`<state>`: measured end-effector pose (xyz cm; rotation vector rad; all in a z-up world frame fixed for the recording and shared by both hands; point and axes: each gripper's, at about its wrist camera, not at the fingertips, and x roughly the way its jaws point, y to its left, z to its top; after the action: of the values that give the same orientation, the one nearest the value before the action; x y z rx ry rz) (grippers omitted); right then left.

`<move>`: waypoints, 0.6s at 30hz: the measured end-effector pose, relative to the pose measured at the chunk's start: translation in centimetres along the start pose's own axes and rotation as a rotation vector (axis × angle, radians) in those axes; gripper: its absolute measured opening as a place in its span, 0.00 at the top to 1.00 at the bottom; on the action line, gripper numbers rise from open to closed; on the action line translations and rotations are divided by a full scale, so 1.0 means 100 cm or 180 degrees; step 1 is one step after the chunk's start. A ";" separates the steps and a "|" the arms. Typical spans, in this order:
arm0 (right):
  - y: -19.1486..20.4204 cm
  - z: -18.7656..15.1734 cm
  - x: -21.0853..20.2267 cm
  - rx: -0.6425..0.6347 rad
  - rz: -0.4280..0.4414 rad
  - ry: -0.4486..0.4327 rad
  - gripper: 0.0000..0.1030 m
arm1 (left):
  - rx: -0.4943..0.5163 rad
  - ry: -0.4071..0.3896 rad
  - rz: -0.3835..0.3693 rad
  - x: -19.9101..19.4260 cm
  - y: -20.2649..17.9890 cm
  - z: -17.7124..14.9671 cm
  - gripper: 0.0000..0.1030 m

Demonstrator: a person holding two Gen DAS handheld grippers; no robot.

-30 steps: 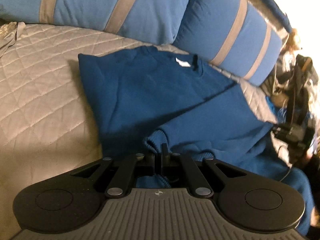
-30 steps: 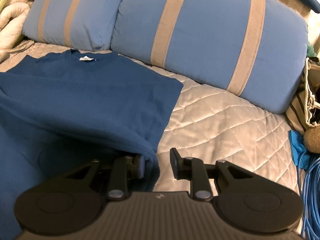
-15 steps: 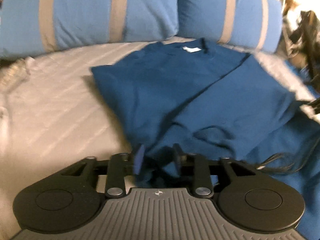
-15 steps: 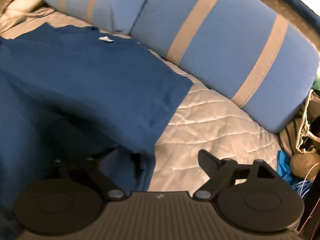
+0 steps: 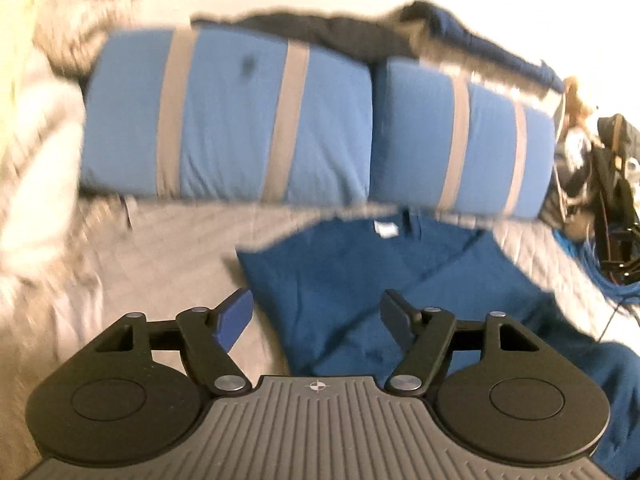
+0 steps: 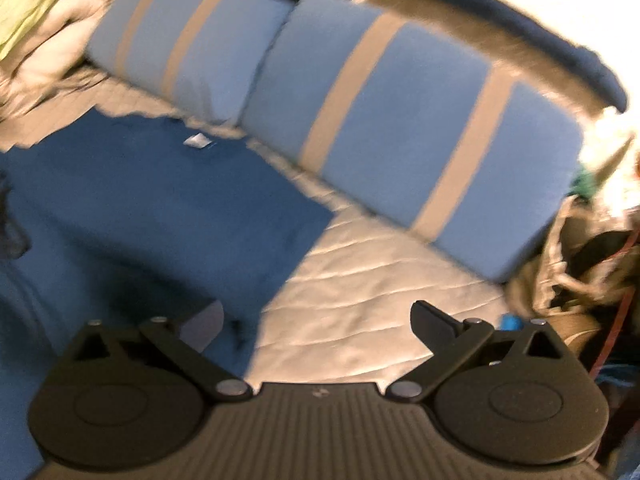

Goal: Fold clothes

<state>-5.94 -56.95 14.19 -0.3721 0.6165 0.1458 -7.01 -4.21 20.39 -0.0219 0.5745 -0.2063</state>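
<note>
Lying flat on the quilted bed (image 6: 360,292), our dark blue sweatshirt (image 5: 360,280) has its collar by the striped blue pillows (image 5: 256,120) along the far edge. Our left gripper (image 5: 316,316) hangs above it, jaws opening, nothing between them. Our right gripper (image 6: 316,320), opening wide, holds nothing over the sweatshirt's right edge.

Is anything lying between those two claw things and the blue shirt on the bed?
Nothing visible does. The blue shirt lies flat on the quilt just ahead of the left gripper and right gripper, whose empty jaws are opening.
</note>
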 end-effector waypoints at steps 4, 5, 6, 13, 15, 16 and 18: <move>-0.029 0.020 -0.026 0.0200 -0.0268 -0.0315 0.00 | 0.0110 -0.0400 0.0123 -0.021 -0.010 0.029 0.28; -0.036 0.025 -0.033 0.0259 -0.0340 -0.0416 0.00 | 0.0134 -0.0499 0.0150 -0.025 -0.012 0.036 0.25; -0.042 0.031 -0.040 0.0317 -0.0419 -0.0525 0.00 | 0.0151 -0.0604 0.0183 -0.030 -0.015 0.044 0.25; -0.074 0.069 -0.074 0.0532 -0.0979 -0.0956 0.00 | 0.0119 -0.1119 0.0216 -0.062 -0.033 0.086 0.25; -0.079 0.077 -0.083 0.0583 -0.1052 -0.1051 0.00 | 0.0097 -0.1218 0.0200 -0.071 -0.036 0.095 0.25; -0.081 0.080 -0.088 0.0620 -0.1073 -0.1105 0.00 | 0.0079 -0.1264 0.0183 -0.077 -0.037 0.100 0.25; -0.086 0.088 -0.104 0.0717 -0.1122 -0.1250 0.00 | 0.0037 -0.1352 0.0143 -0.090 -0.038 0.108 0.25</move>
<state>-7.53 -61.78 29.41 -0.2197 0.1699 -0.1849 -9.29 -6.48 34.58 -0.0403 0.1505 -0.1550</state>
